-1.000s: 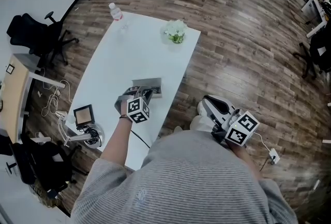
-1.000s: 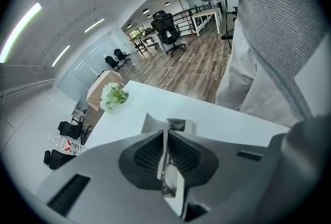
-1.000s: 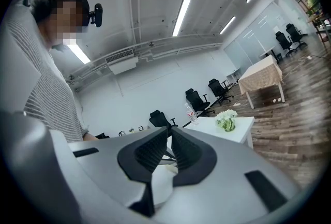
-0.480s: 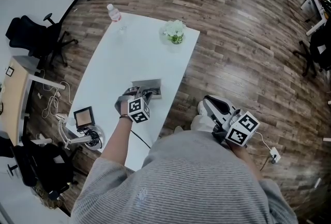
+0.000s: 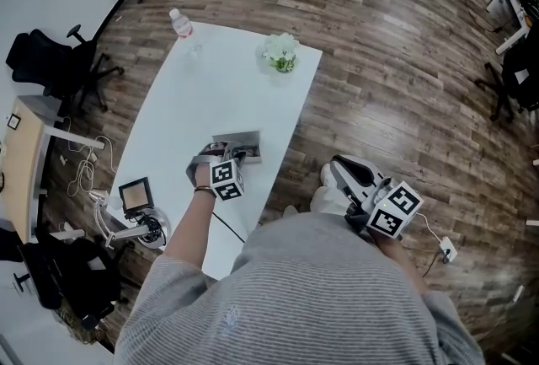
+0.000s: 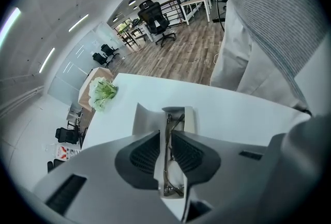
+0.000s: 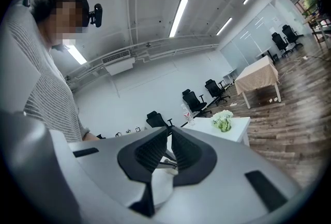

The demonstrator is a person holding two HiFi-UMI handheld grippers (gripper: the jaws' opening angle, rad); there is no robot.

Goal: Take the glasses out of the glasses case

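Your left gripper (image 6: 166,133) is pinching the glasses (image 6: 167,166) in its jaws, case (image 6: 143,118) lying open just beneath on the counter (image 6: 248,109). Right gripper (image 7: 170,130) is hanging aside, jaws pressed together.

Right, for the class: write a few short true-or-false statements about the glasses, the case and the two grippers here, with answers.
1. The left gripper is shut on the glasses. True.
2. The right gripper holds the case. False: it is off to the person's side, away from the table, with nothing in it.
3. The plant stands near the table's far end. True.
4. The bottle touches the case. False: it is at a far corner, well apart from the case.
5. The case is closed. False: it is open.
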